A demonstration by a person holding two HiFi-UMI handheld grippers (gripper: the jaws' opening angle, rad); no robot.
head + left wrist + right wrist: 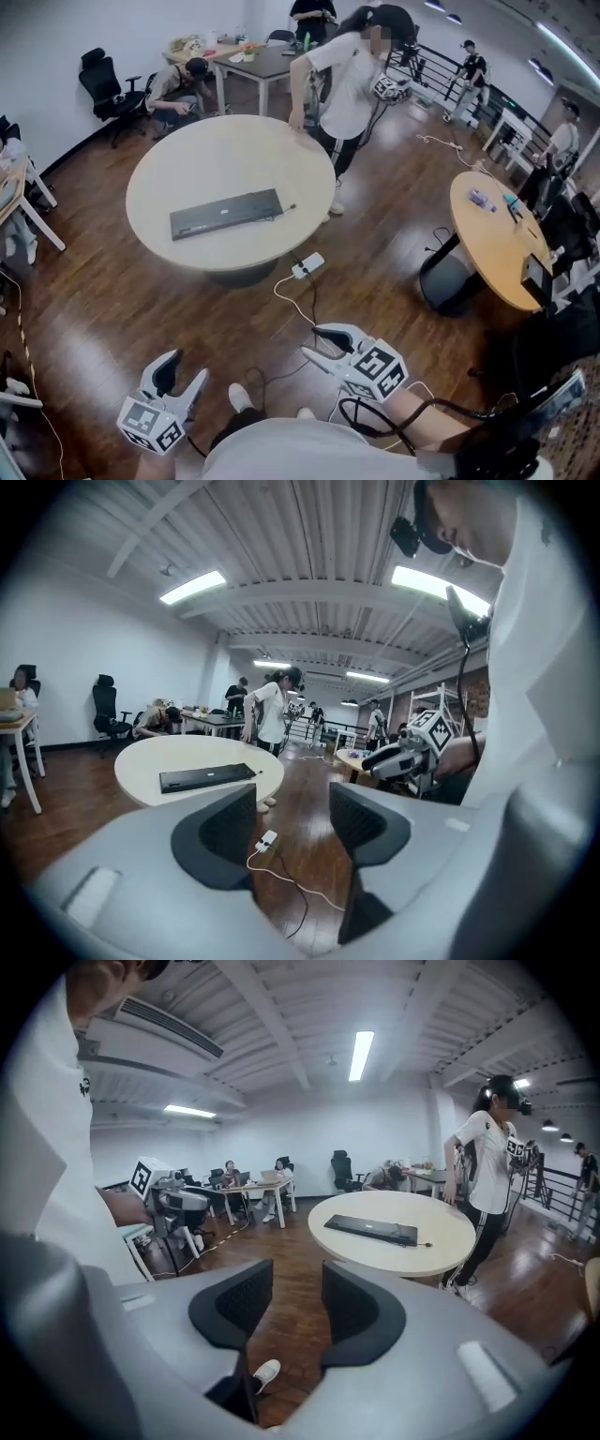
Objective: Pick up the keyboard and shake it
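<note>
A black keyboard (225,214) lies flat on the round beige table (187,150), its cable end toward the right. It also shows in the left gripper view as the keyboard (206,777) and in the right gripper view as the keyboard (370,1229), far ahead of both sets of jaws. My left gripper (186,370) is held low near the person's body, well short of the table, open and empty. My right gripper (311,342) is beside it, also open with nothing between its fingers. Only floor shows between the jaws of the left gripper (292,822) and of the right gripper (297,1302).
A white power strip (307,265) with a cable lies on the wooden floor between me and the table. A person in a white shirt (349,84) leans on the table's far edge. A second round wooden table (497,244) stands at the right. An office chair (105,82) is at the back left.
</note>
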